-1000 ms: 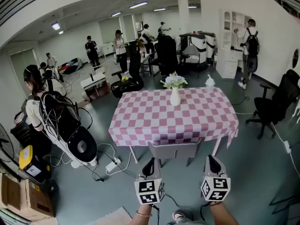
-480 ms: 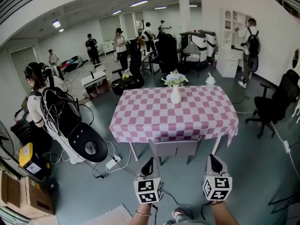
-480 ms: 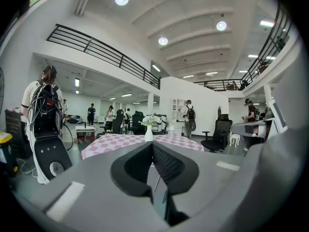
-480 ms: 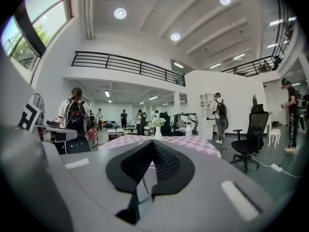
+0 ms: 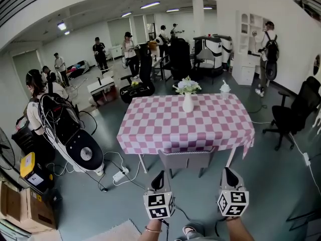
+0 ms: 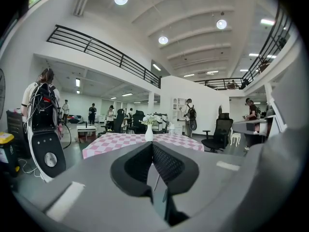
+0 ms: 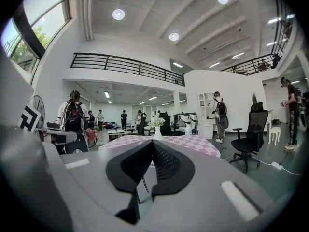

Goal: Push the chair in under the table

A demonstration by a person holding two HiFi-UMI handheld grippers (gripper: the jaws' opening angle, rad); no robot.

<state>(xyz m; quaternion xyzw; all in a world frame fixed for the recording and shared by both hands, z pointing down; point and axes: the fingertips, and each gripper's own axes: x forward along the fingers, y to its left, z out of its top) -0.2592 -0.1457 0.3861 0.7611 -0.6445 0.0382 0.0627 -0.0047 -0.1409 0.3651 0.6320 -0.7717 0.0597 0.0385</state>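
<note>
A grey chair stands at the near side of a table covered with a pink and white checked cloth; its backrest sits right below the cloth's front hem. My left gripper is shut and empty, a short way in front of the chair's left side. My right gripper is shut too, off the chair's right side, holding nothing. Both point at the table. A white vase of flowers stands on the far half of the table.
A person with a backpack and a dark round device stands at the left beside cables and a power strip. A black office chair stands at the right. Cardboard boxes sit at the lower left. Several people stand behind.
Both grippers have stayed where they were. The person at the left has shifted, and the round device swung out and back.
</note>
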